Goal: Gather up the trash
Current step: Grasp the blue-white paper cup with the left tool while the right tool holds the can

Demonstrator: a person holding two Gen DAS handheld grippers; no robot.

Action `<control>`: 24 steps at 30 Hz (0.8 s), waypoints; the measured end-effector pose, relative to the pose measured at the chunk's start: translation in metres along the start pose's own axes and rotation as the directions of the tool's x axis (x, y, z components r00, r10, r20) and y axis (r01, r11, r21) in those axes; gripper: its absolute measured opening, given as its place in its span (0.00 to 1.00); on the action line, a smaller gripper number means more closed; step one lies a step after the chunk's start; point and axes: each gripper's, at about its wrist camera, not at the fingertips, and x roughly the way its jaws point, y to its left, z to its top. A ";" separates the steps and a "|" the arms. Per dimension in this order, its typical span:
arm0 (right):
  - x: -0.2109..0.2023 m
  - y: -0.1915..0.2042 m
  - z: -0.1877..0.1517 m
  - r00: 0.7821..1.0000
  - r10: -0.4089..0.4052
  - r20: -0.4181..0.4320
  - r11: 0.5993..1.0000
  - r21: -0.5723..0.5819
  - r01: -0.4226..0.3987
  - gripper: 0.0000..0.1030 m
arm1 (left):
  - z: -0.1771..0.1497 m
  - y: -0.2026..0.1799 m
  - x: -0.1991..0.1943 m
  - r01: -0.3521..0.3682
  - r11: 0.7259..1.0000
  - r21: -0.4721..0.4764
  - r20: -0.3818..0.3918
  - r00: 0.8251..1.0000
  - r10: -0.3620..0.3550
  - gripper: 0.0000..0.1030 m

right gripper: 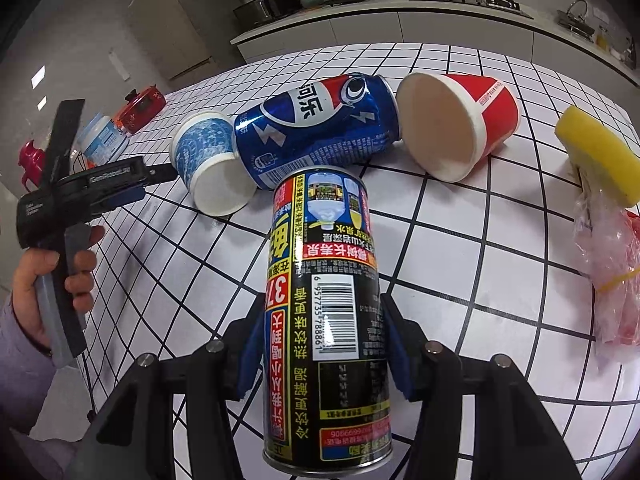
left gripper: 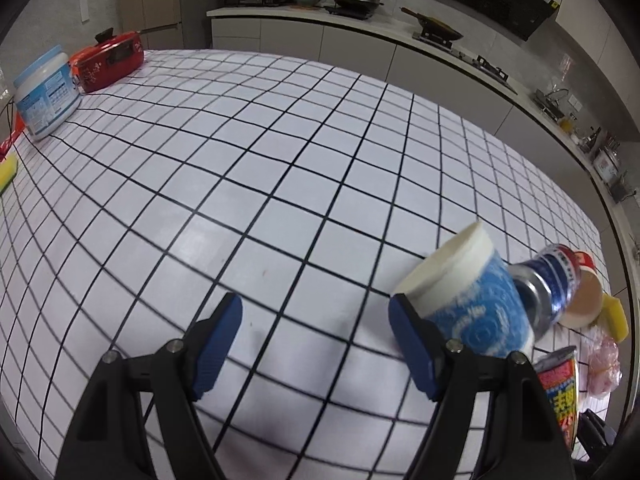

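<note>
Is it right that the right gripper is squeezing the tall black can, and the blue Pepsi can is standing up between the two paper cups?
Not quite. In the right wrist view the crushed blue Pepsi can lies on its side, not standing, between the blue paper cup and the red paper cup. The right gripper does squeeze the tall black can.

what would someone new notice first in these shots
The tall black can clamped in the right gripper fills the middle of the right wrist view. Just beyond it, a crushed blue Pepsi can lies on the checked tablecloth between a tipped blue paper cup and a tipped red paper cup. The left gripper is open beside the blue cup.
</note>
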 end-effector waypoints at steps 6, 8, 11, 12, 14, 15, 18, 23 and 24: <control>-0.011 -0.011 -0.007 1.000 -0.002 0.025 1.000 0.016 0.001 0.54 | -0.026 -0.015 -0.032 0.079 0.997 0.022 0.006 0.997 -0.079 0.74; -0.018 -0.017 -0.010 0.999 -0.003 0.041 1.000 0.030 0.002 0.53 | -0.034 -0.031 -0.040 0.113 0.992 0.062 -0.002 0.994 -0.113 0.74; -0.029 -0.025 -0.016 0.998 -0.002 0.055 0.999 0.048 0.000 0.53 | -0.045 -0.060 -0.045 0.168 0.977 0.134 -0.025 0.986 -0.166 0.74; -0.033 -0.027 -0.019 0.998 -0.006 0.058 0.999 0.052 0.003 0.53 | -0.050 -0.072 -0.044 0.188 0.969 0.162 -0.035 0.982 -0.185 0.74; -0.039 -0.031 -0.025 0.998 -0.012 0.061 0.998 0.062 0.008 0.53 | -0.054 -0.085 -0.041 0.203 0.961 0.189 -0.053 0.979 -0.196 0.74; -0.043 -0.034 -0.029 0.998 -0.016 0.064 0.997 0.070 0.012 0.53 | -0.056 -0.091 -0.038 0.206 0.959 0.197 -0.062 0.978 -0.197 0.74; -0.055 -0.043 -0.041 0.997 -0.028 0.076 0.995 0.098 0.020 0.53 | -0.057 -0.096 -0.028 0.203 0.963 0.178 -0.084 0.978 -0.191 0.74; -0.063 -0.048 -0.048 0.995 -0.034 0.091 0.993 0.115 0.024 0.53 | -0.043 -0.083 -0.019 0.187 0.979 0.080 -0.084 0.980 -0.180 0.74; -0.063 -0.047 -0.048 0.995 -0.034 0.092 0.993 0.115 0.024 0.53 | -0.042 -0.082 -0.018 0.189 0.979 0.069 -0.085 0.979 -0.183 0.74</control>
